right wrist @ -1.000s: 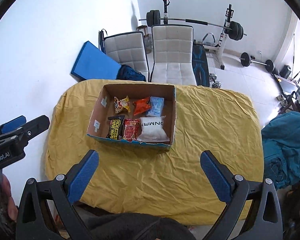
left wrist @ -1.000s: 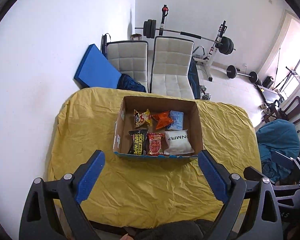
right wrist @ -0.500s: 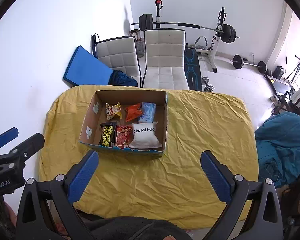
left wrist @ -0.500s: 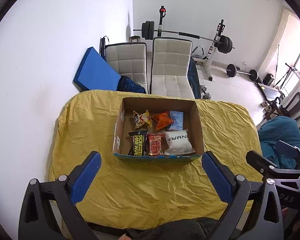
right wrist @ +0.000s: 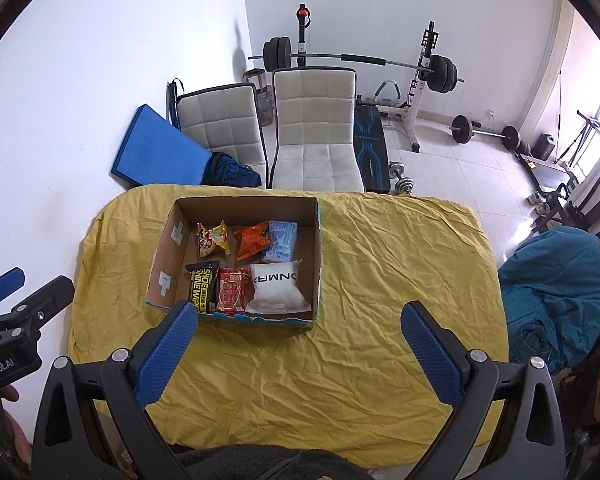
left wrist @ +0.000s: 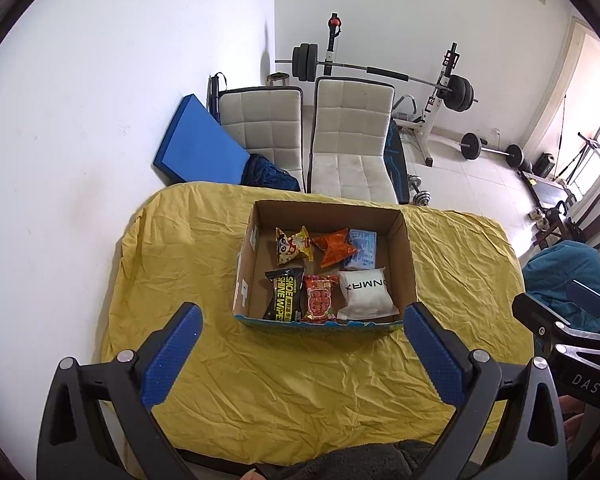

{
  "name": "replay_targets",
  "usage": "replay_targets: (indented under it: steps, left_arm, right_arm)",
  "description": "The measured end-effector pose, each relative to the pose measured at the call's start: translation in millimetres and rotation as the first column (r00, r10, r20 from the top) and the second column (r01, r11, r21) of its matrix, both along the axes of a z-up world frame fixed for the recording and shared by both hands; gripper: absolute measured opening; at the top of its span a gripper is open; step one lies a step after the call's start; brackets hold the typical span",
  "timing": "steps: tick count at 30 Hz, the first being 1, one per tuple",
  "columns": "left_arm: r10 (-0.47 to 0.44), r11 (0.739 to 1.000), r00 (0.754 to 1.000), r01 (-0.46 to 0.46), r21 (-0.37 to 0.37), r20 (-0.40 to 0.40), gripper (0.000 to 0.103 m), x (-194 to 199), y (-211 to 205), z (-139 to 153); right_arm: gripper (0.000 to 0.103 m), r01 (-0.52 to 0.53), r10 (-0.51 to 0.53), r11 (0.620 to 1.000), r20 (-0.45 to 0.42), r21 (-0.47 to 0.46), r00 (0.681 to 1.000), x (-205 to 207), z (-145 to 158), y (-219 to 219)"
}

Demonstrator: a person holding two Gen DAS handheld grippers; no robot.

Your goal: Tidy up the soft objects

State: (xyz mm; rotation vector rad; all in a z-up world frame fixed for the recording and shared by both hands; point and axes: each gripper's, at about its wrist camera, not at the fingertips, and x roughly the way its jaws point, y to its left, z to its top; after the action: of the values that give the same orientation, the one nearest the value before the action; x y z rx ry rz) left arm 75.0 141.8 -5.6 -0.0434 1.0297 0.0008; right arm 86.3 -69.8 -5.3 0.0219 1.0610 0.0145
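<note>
An open cardboard box (left wrist: 408, 256) (right wrist: 318, 248) stands on a table under a yellow cloth (left wrist: 300, 380) (right wrist: 380, 280). Inside lie several soft packets: a white pouch (left wrist: 366, 294) (right wrist: 278, 288), a red packet (left wrist: 319, 298) (right wrist: 231, 291), a black shoe-wipes pack (left wrist: 284, 294) (right wrist: 202, 286), a yellow snack bag (left wrist: 292, 245), an orange bag (left wrist: 334, 247) and a blue pack (left wrist: 362, 249). My left gripper (left wrist: 300, 356) is open and empty, held high before the box. My right gripper (right wrist: 300, 354) is open and empty, a little right of the box.
Two white padded chairs (left wrist: 352, 148) stand behind the table, with a blue mat (left wrist: 196, 152) against the wall. A weight bench and barbell (right wrist: 380, 80) are further back. A teal-covered seat (right wrist: 556, 280) is right of the table.
Both grippers have risen and drawn back slightly, so the table looks smaller. The right gripper has shifted rightwards relative to the box. The box and packets have not moved.
</note>
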Motion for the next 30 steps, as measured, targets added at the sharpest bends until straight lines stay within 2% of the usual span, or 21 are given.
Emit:
replay_targets:
  steps: [30]
  left_arm:
    - [0.016, 1.0, 0.999, -0.016, -0.006, 0.03, 0.103, 1.4, 7.3, 5.5]
  right_arm:
    - [0.103, 0.026, -0.026, 0.999, 0.02, -0.02, 0.999, 6.5, 5.3, 1.2]
